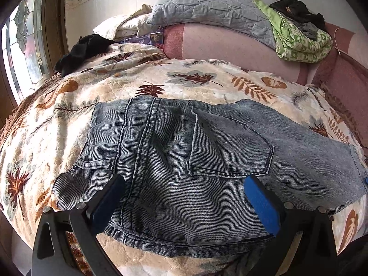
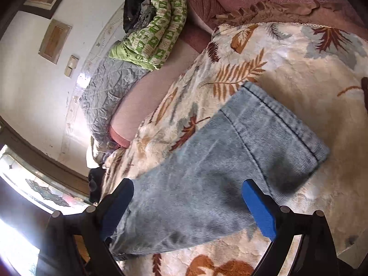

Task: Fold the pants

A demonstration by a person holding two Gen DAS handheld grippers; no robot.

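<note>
Faded blue denim pants (image 1: 184, 161) lie partly folded on leaf-print fleece blanket (image 1: 195, 78); further folds judged outstanding. Left gripper (image 1: 184, 195) and right gripper (image 2: 187, 197) are held wide apart, nothing gripped.

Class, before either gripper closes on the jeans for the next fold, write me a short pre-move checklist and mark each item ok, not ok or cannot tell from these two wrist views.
1. Left gripper open and empty: ok, fingers spread wide over the waist end.
2. Right gripper open and empty: ok, fingers spread over the leg end.
3. Jeans lying on the blanket, back pocket up: ok.
4. Denim smooth: not ok, a raised crease runs up the middle of the seat.
5. Leg hem in view and uncovered: ok.
6. Fingers touching the denim: cannot tell; neither view shows the height above the cloth.
</note>
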